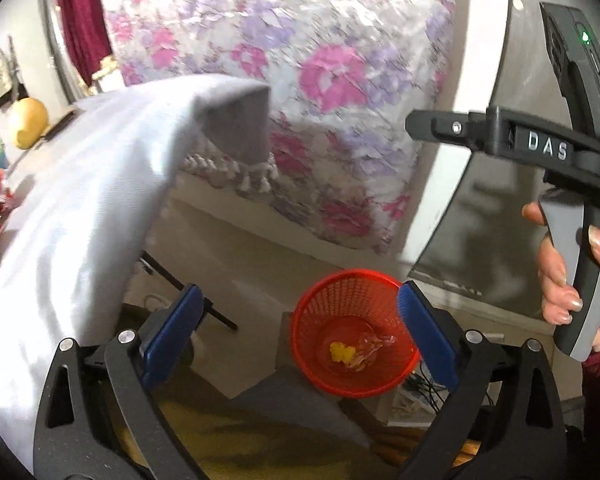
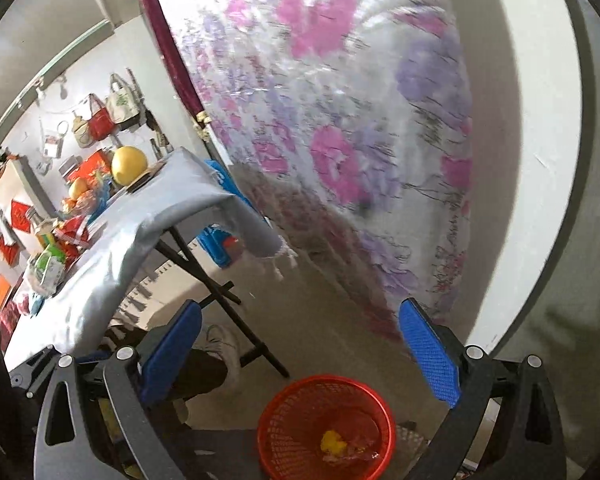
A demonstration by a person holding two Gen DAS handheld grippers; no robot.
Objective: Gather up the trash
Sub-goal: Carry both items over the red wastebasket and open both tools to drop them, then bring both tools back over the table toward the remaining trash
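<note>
one red basket (image 1: 354, 332) is seen on the floor, holding one yellow scrap (image 1: 342, 352) and one clear wrapper (image 1: 370, 346). left gripper (image 1: 300, 344) and right gripper (image 2: 300, 356): jaws spread wide, nothing gripped.

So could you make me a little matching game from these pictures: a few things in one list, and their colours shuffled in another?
Things:
1. basket
2. tablecloth
3. round fruit
4. tool pads

Colours:
A. blue
B. yellow
C. red
D. grey

Pairs: 1-C, 2-D, 3-B, 4-A
</note>
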